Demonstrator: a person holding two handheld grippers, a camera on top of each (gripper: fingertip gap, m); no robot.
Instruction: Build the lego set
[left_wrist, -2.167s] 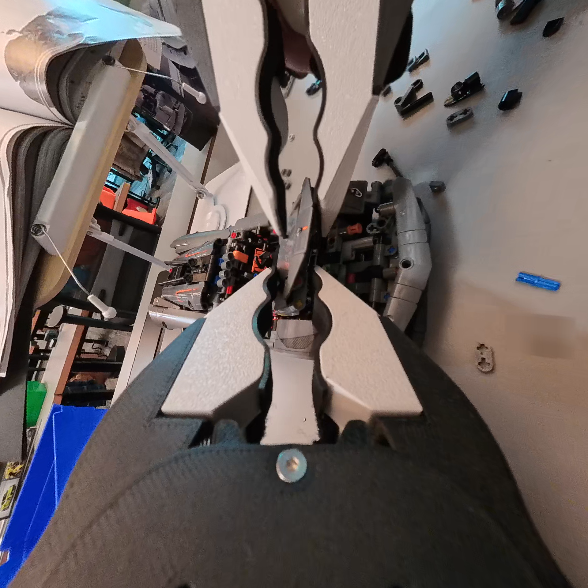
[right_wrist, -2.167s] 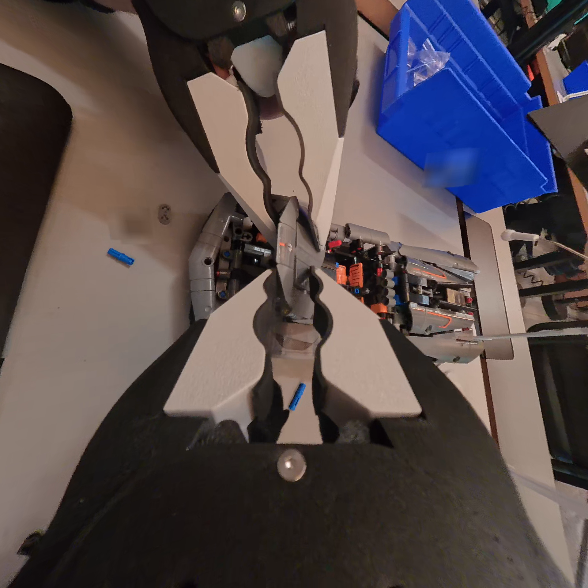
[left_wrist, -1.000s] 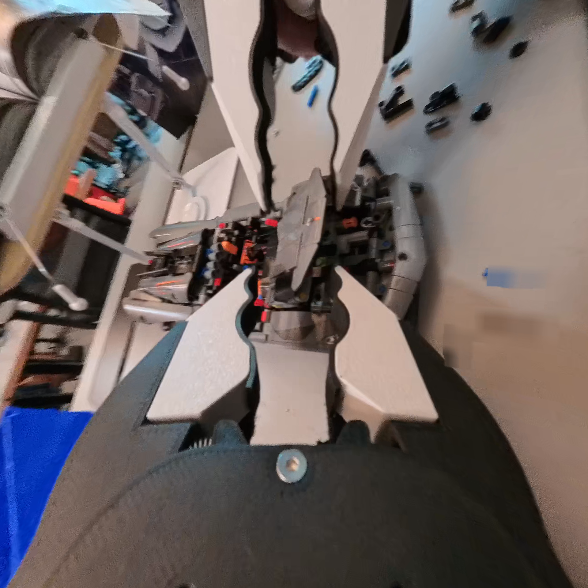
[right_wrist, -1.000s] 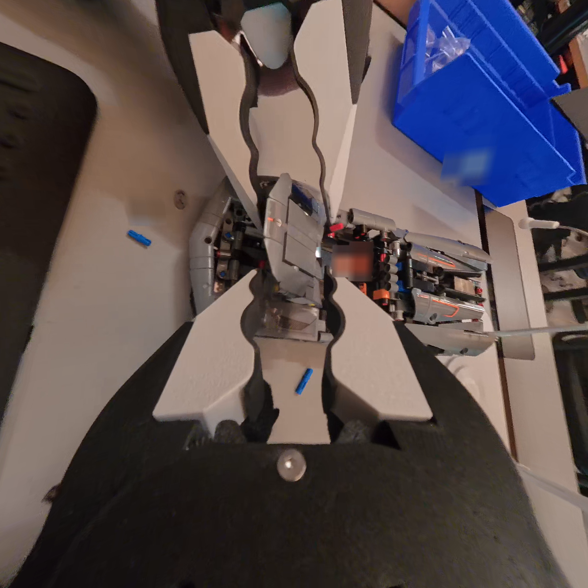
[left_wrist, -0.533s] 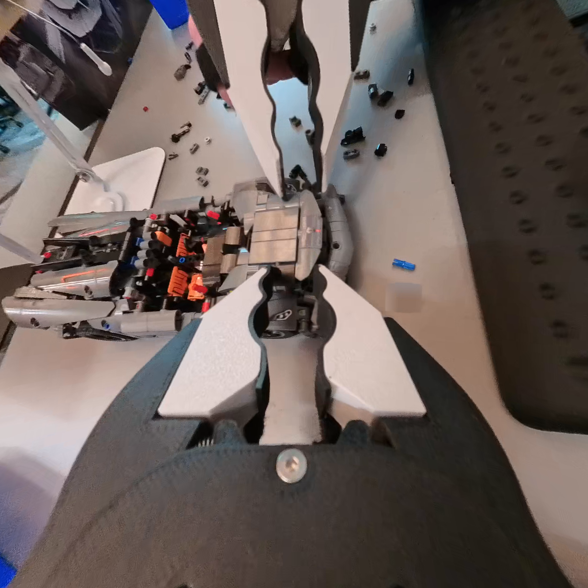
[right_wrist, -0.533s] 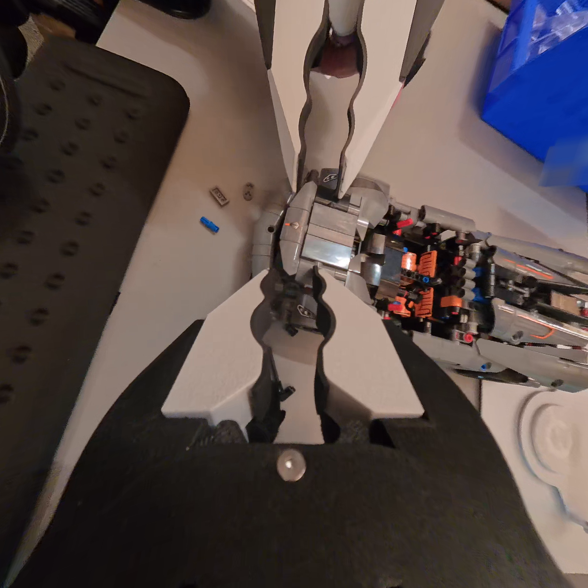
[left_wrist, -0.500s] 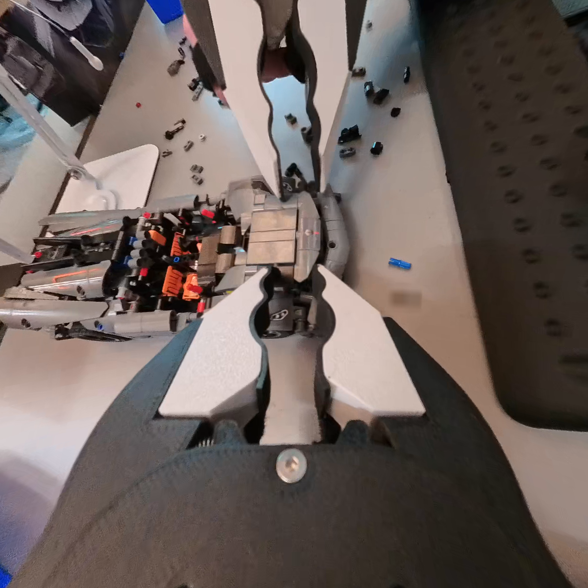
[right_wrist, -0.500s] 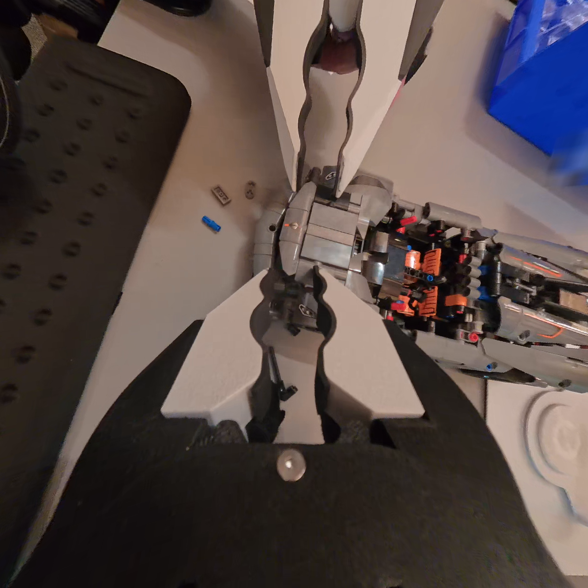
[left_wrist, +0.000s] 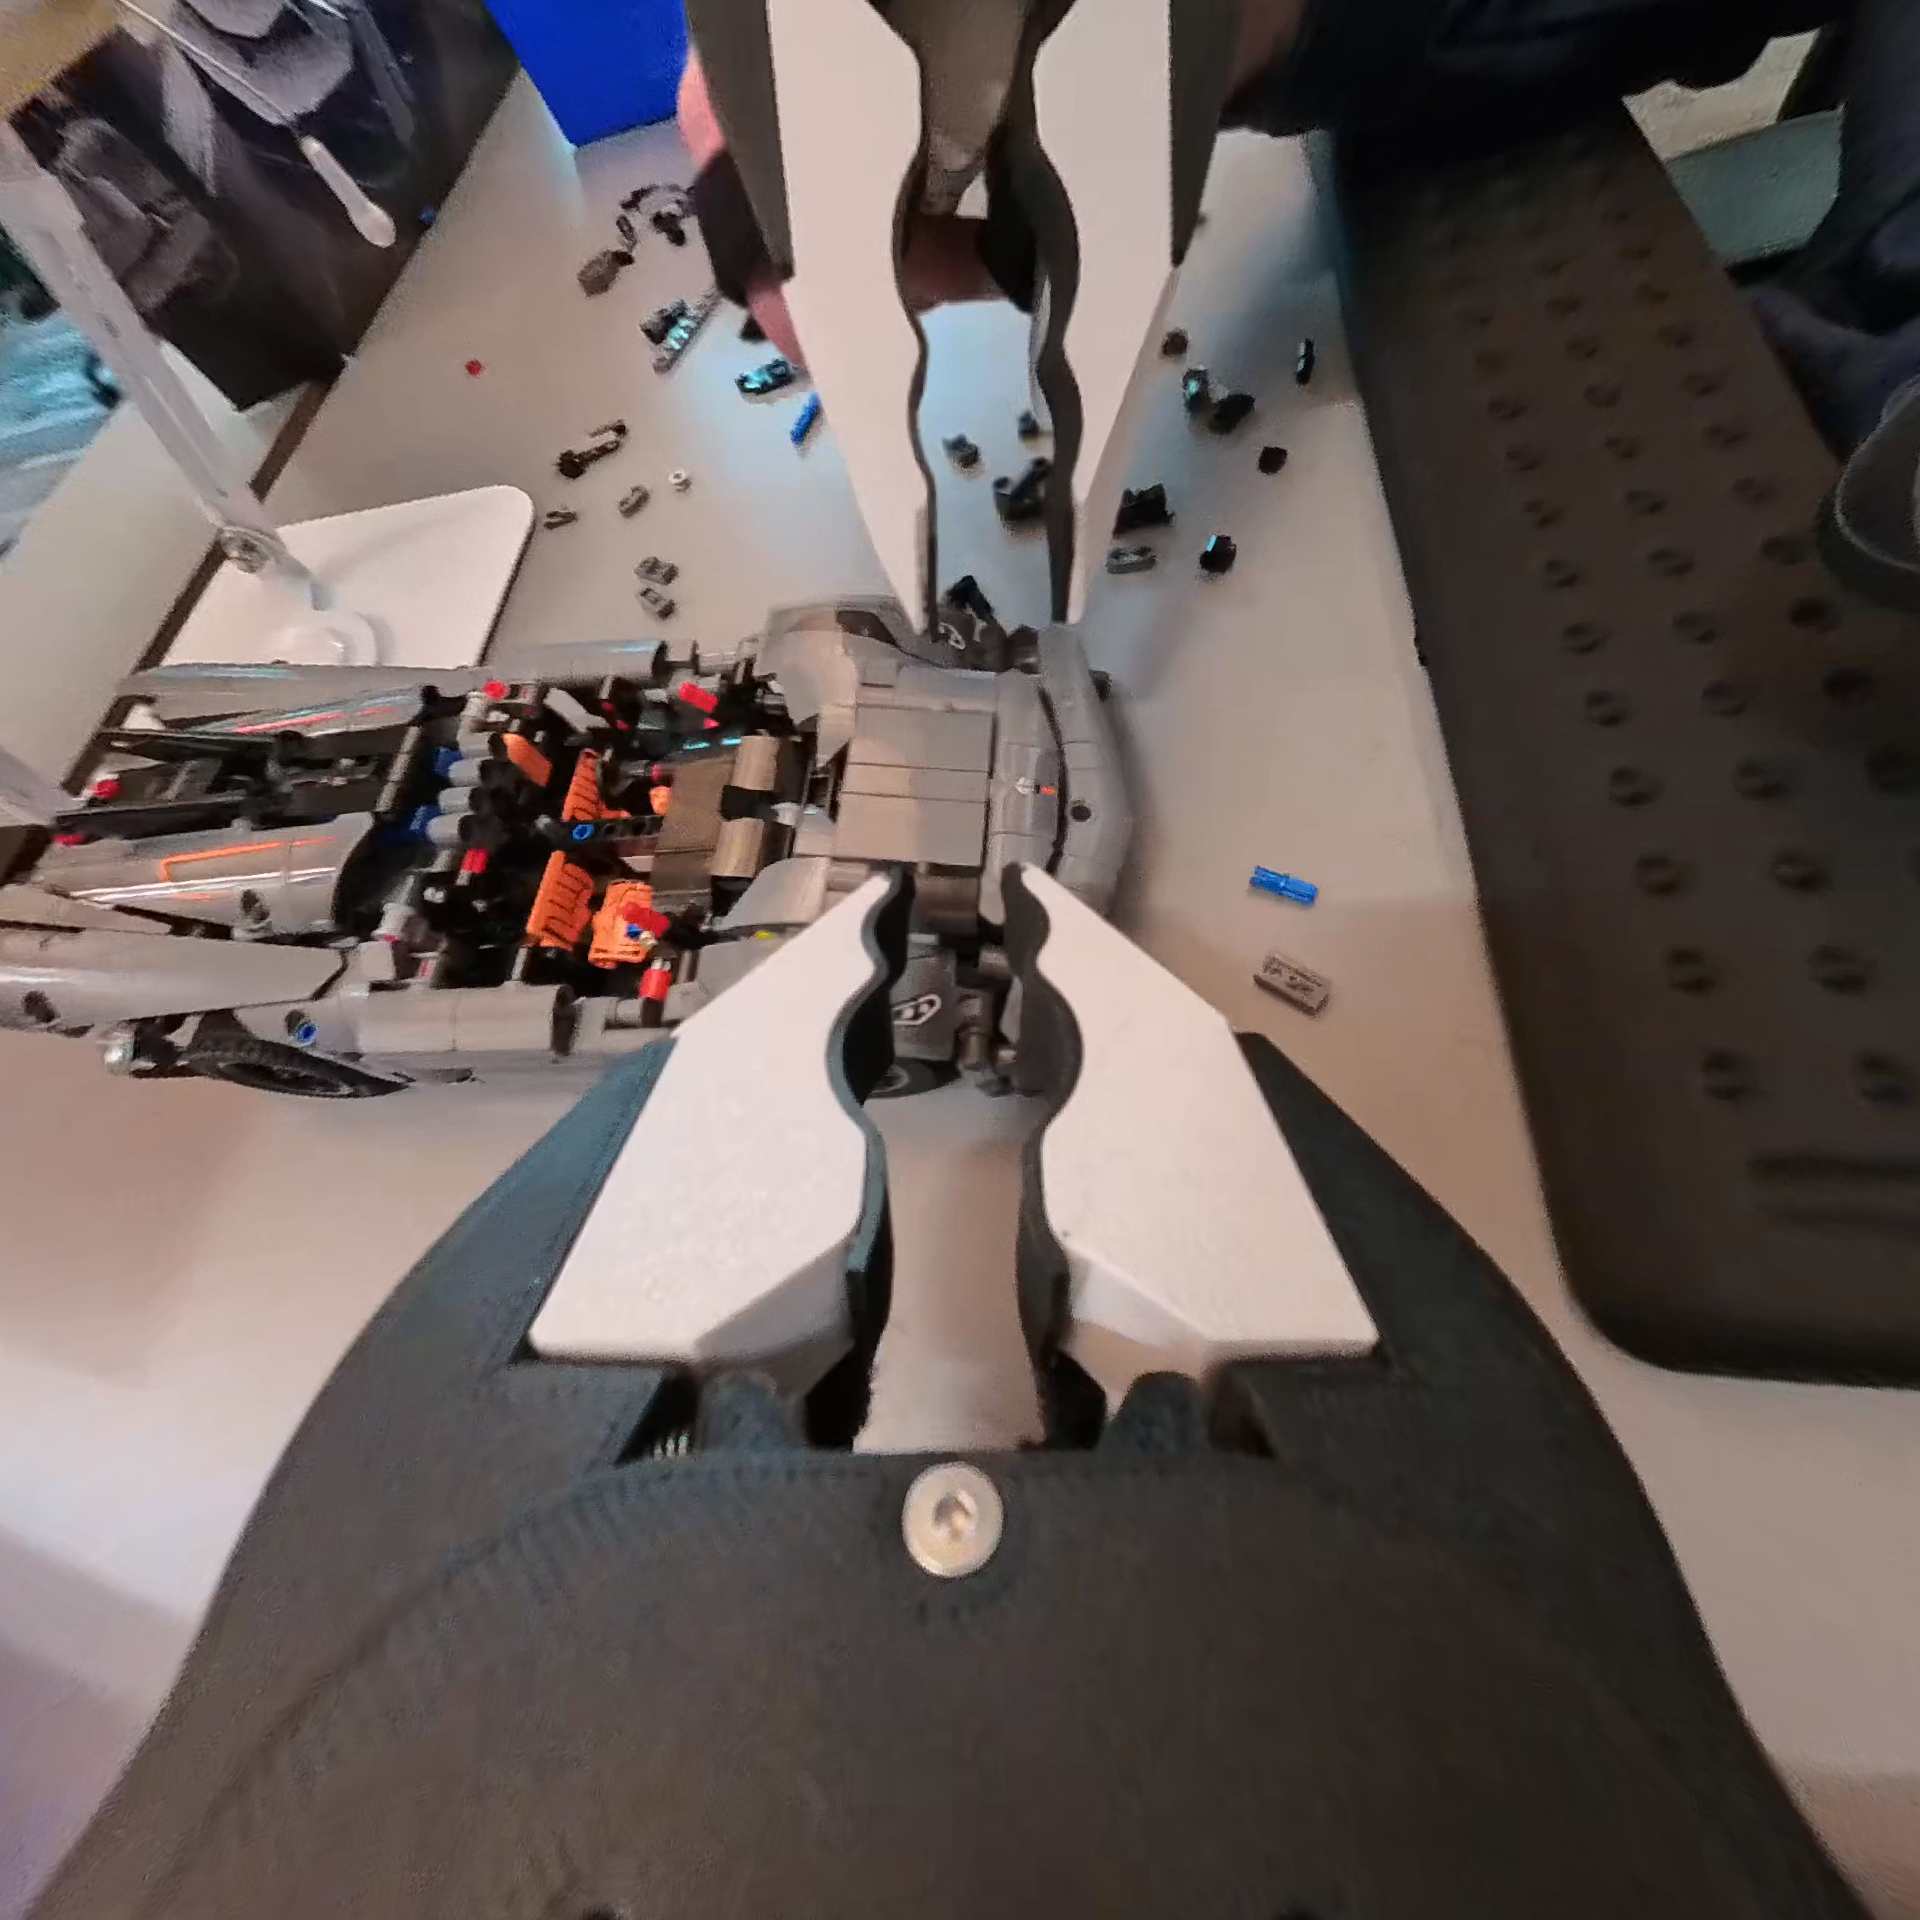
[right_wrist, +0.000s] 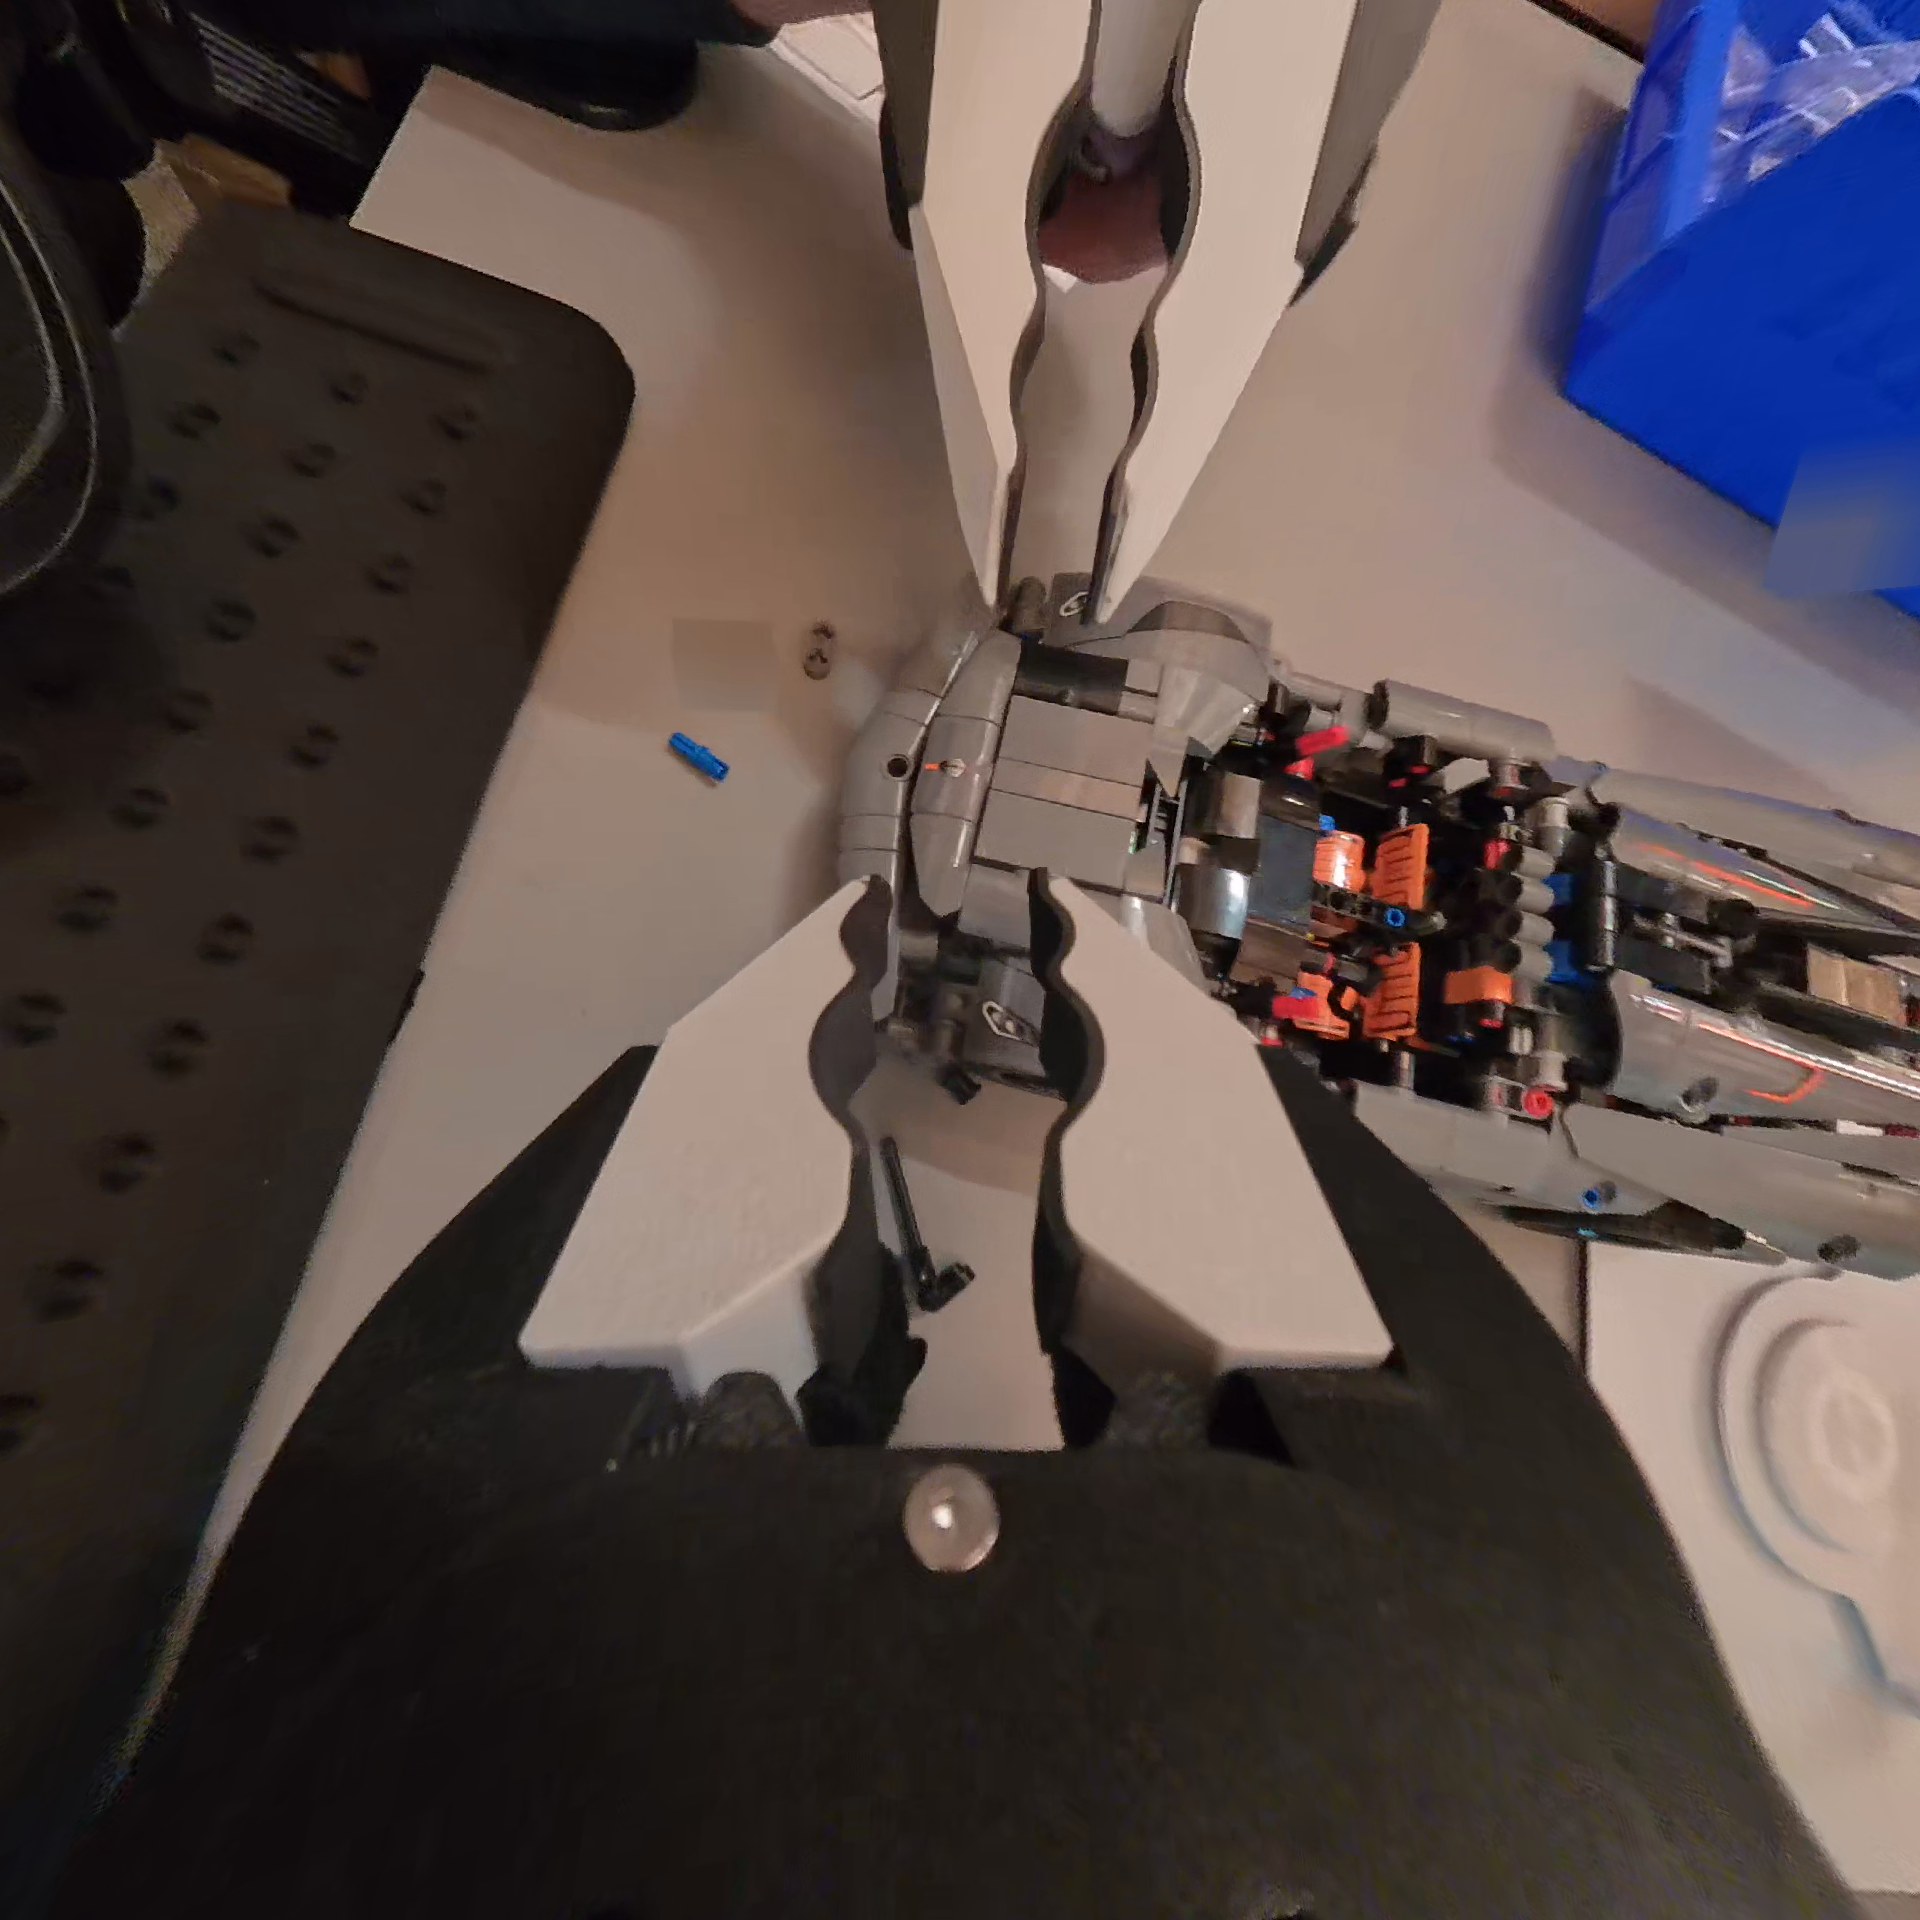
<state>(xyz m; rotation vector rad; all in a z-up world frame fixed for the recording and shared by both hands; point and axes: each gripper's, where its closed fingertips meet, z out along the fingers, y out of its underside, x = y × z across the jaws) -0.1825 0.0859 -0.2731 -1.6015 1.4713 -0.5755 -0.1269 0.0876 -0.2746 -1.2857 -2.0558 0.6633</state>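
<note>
So the lego car (left_wrist: 644, 831) is lying flat on the table (left_wrist: 260, 1195), long axis running sideways across both my views. The blunt grey plated end sits between my two claws; the tapered grey and orange end runs off to the left in the left wrist view, to the right in the right one.

My left claw (left_wrist: 956, 883) is narrowly parted and straddles the car's near side at that blunt end, touching it as far as I can tell. The right claw (right_wrist: 956, 894) does the same from the opposite side.

Count near the blunt end: one blue pin (left_wrist: 1285, 885), one small dark grey plate (left_wrist: 1294, 982), one black mat (left_wrist: 1662, 727). Behind the right claw there's a scatter of loose black bits (left_wrist: 1132, 509), too many and too small to count. One blue bin (right_wrist: 1745, 312) shows in the right view.
</note>
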